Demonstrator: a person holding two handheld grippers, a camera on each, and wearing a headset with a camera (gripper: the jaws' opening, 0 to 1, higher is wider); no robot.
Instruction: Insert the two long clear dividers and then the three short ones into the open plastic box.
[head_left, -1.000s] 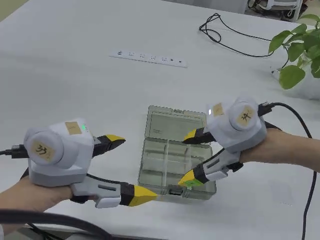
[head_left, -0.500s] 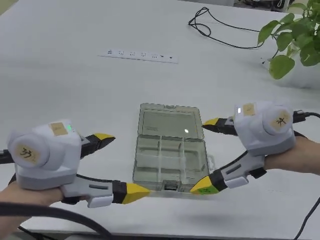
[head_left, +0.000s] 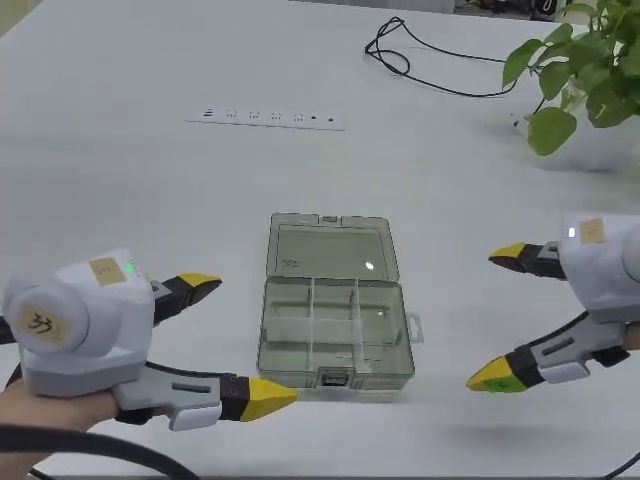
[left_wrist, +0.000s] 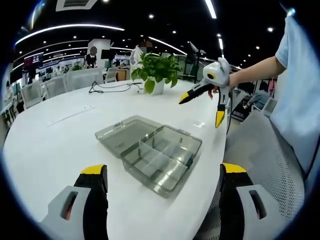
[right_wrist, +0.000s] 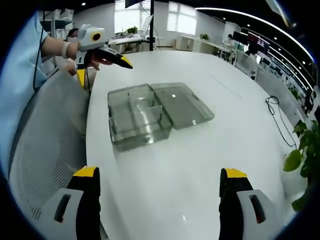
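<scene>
The open clear plastic box (head_left: 335, 335) lies on the white table, its lid (head_left: 330, 245) flat behind it. Clear dividers stand inside the box and split it into several compartments (left_wrist: 159, 157) (right_wrist: 135, 117). My left gripper (head_left: 232, 340) hovers open to the left of the box, yellow tips pointing right, nothing between them. My right gripper (head_left: 500, 315) is open to the right of the box, clear of it, its tips pointing left. In the left gripper view, the right gripper (left_wrist: 204, 102) shows beyond the box. The left gripper (right_wrist: 102, 67) appears in the right gripper view.
A white power strip (head_left: 265, 118) lies far back on the table. A black cable (head_left: 420, 65) loops at the back right, beside a potted green plant (head_left: 575, 75). A mesh chair (right_wrist: 45, 150) stands at the near table edge.
My right gripper has pulled away from over the box to the right and now stands apart from it. The left gripper has drifted slightly left. The head camera shifted too.
</scene>
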